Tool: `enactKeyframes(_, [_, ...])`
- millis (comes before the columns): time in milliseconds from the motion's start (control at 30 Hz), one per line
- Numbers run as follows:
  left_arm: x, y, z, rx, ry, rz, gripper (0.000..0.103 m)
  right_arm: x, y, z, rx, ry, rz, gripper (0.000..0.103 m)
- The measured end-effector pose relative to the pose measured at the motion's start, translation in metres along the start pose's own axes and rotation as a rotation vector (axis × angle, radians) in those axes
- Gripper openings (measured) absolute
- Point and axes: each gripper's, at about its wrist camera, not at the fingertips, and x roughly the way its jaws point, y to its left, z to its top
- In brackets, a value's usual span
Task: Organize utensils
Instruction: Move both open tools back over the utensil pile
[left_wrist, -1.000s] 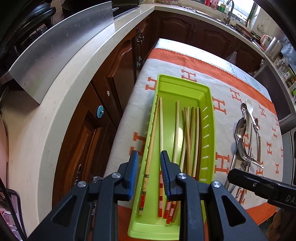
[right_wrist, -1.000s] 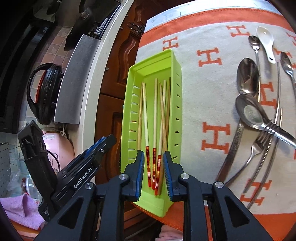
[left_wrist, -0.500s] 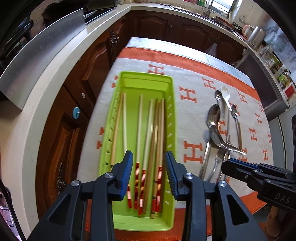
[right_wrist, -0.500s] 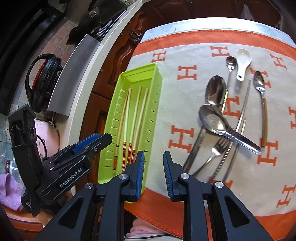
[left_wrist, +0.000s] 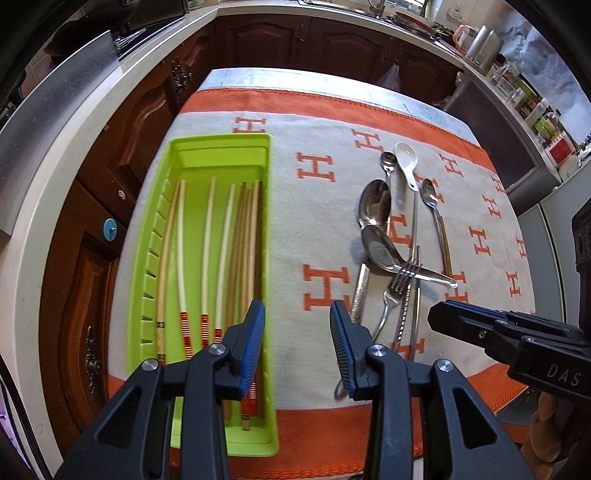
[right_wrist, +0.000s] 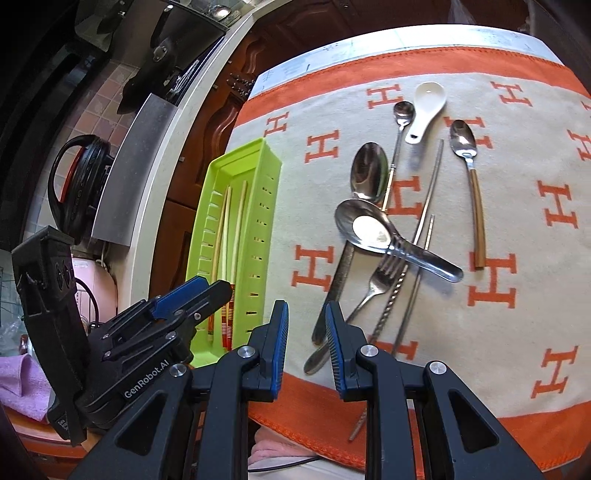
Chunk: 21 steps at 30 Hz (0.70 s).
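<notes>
Both hands are empty over the bench right now. The left hand-held gripper (left_wrist: 297, 343) hangs with its jaws spread wide, holding nothing, just off the right wall of the green tray (left_wrist: 147, 266). The wooden chopsticks (left_wrist: 207, 258) lie lengthwise inside that tray. The right hand-held gripper (right_wrist: 304, 345) has a narrower gap, also empty, poised over the near ends of the metal pile on the patterned cloth (right_wrist: 517, 332).

That pile looks like the next job, and it's a tangle. The big spoon (right_wrist: 373, 230) lies across the fork (right_wrist: 373, 286) and the metal chopsticks (right_wrist: 424, 229). Grab the fork handle and I'd say the spoon gets dragged or flipped. The white ceramic spoon (right_wrist: 424, 107) and the wood-handled spoon (right_wrist: 471, 177) sit clear and look like easier picks. Thin steel lying flat on cloth could slip from the pads, or the cloth could bunch.
</notes>
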Motion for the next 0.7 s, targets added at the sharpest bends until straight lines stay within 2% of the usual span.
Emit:
enactKeyframes(300, [0.014,-0.021,0.000,0.017,0.025,-0.032,0.035,-0.011,-0.026,-0.004,0.041,-0.028,0.002,0.021])
enactKeyframes(700, [0.027,-0.024,0.011,0.007,0.036,-0.071,0.035,-0.015,-0.048,-0.003,0.089,-0.052,-0.014,0.021])
